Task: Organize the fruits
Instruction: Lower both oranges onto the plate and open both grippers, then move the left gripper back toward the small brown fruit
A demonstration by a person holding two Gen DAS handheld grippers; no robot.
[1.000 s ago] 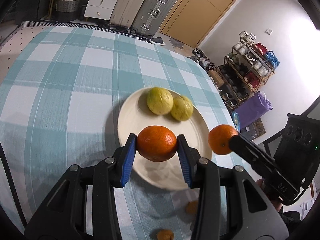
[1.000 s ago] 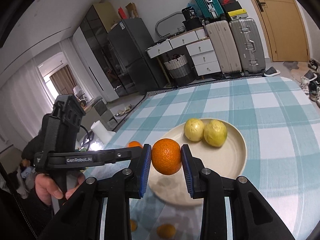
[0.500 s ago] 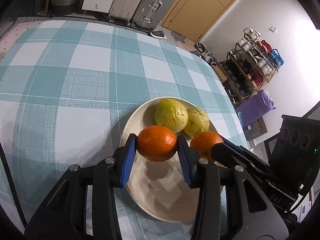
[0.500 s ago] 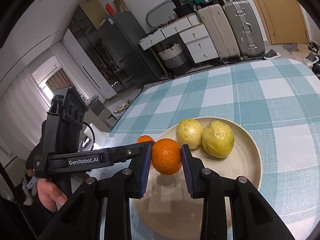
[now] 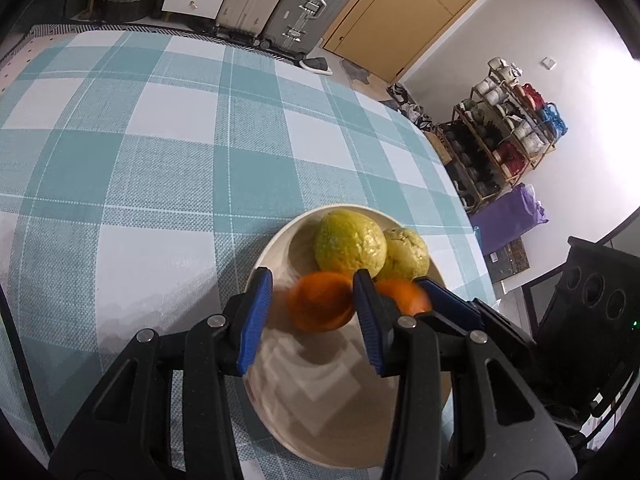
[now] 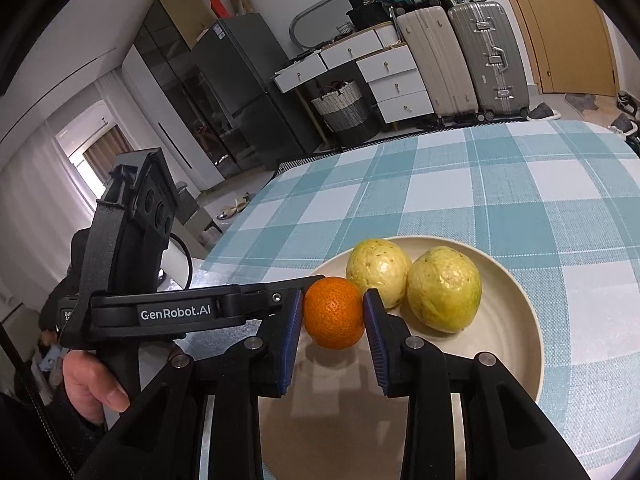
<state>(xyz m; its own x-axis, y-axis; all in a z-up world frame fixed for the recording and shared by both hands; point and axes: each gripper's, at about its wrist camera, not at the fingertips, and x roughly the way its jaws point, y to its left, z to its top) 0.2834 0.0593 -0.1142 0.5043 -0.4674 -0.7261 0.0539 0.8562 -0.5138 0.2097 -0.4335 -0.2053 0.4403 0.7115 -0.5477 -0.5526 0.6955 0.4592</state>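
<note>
A cream plate [image 5: 320, 420] [image 6: 500, 360] on the checked tablecloth holds two yellow-green fruits [image 5: 350, 242] [image 6: 444, 288]. Low over the plate, my left gripper [image 5: 312, 284] has a blurred orange [image 5: 320, 300] between its blue pads. Plate shows through a gap between that orange and the left pad. My right gripper [image 6: 333, 298] hangs just above the plate with its pads touching a second orange [image 6: 334, 312] [image 5: 404, 296], and its jaws are opening. In the right wrist view one of the left gripper's fingers [image 6: 276, 296] reaches in beside this orange and hides the first one.
The tablecloth [image 5: 160, 160] stretches far beyond the plate. Off the table stand suitcases [image 6: 480, 40], white drawers [image 6: 392, 80], a woven basket [image 6: 344, 108] and a shoe rack [image 5: 508, 136]. A hand [image 6: 92, 384] holds the left gripper's handle at the left edge.
Both grippers have come down and forward over the plate, close to the yellow-green fruits. The left gripper's orange has turned blurred, looks smaller and has come off the left pad.
</note>
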